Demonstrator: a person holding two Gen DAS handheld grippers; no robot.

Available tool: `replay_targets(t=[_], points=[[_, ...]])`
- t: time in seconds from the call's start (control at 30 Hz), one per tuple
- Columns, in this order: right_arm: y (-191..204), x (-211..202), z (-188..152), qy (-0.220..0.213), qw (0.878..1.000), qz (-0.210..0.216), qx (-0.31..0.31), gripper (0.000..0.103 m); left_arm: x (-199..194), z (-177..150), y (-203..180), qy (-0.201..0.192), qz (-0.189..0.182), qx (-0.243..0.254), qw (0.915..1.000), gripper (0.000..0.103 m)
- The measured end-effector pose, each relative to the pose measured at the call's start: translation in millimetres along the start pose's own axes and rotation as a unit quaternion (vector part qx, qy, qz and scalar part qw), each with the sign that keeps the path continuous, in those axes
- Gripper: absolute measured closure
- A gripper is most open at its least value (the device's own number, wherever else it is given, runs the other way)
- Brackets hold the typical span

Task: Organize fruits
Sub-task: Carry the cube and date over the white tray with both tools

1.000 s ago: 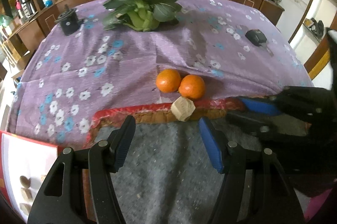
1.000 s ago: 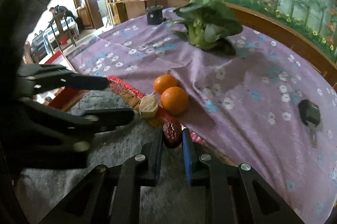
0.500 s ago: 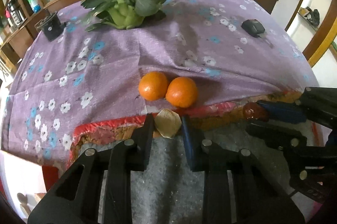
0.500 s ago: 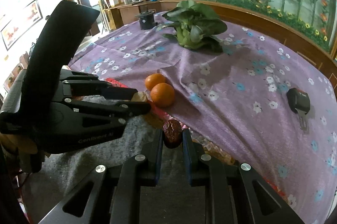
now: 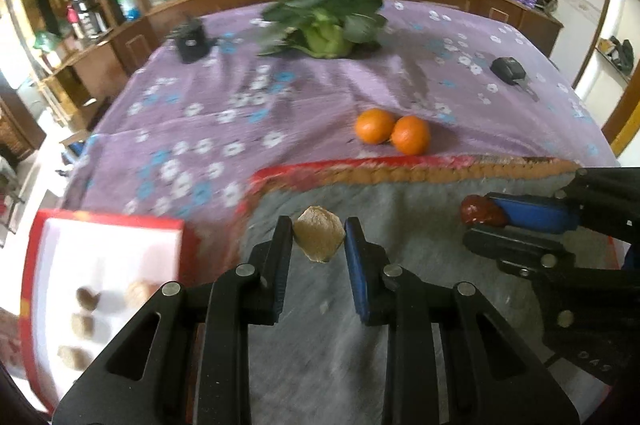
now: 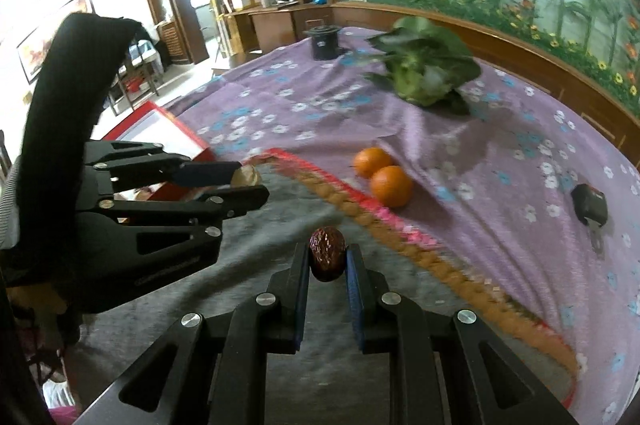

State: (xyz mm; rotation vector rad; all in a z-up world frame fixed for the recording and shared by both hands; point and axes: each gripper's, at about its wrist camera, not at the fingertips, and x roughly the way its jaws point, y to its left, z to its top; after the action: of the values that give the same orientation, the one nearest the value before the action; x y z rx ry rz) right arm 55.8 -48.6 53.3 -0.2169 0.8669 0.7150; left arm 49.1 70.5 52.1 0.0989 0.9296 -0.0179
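Observation:
My left gripper [image 5: 318, 239] is shut on a tan walnut [image 5: 319, 239] and holds it above the grey blanket; it also shows in the right wrist view [image 6: 250, 181]. My right gripper [image 6: 328, 255] is shut on a dark red date [image 6: 327, 253], which also shows at the right of the left wrist view [image 5: 480, 212]. Two oranges [image 5: 392, 131] lie side by side on the purple floral cloth. A red-rimmed white tray [image 5: 104, 265] at lower left holds several nuts and dates.
A bok choy [image 5: 324, 21] and a black cup [image 5: 191, 41] stand at the back of the table. A black car key [image 5: 510, 69] lies at the right. The grey blanket [image 5: 400, 225] with its red and orange border covers the near edge.
My left gripper shut on the walnut, lifted it off the blanket border and swung left, bringing the tray into view. My right gripper kept hold of the date.

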Motion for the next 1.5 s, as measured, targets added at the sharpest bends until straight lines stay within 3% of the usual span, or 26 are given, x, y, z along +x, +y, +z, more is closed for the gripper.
replay_targets(t=[0.33,0.9,1.27,1.5], points=[[61.7,8.4,8.2,0.007,0.999,0.025,-0.036,0.086,-34.3,-43.8,51.0,-0.009,0.046,-0.045,0.9979,0.077],[160.8,40.5,33.0,0.025,0.991,0.072,-0.11,0.086,-65.0,-101.0,139.7,-0.006,0.091,-0.122,0.9884,0.077],[206.9,74.8,39.8,0.055,0.982,0.114,-0.138,0.086,-70.6,-136.9,180.9,0.014,0.099,-0.162,0.9816,0.077],[219.1,89.6,40.9,0.069,0.979,0.124,-0.145,0.086,-69.9,-143.2,189.2,0.016,0.096,-0.173,0.98,0.077]])
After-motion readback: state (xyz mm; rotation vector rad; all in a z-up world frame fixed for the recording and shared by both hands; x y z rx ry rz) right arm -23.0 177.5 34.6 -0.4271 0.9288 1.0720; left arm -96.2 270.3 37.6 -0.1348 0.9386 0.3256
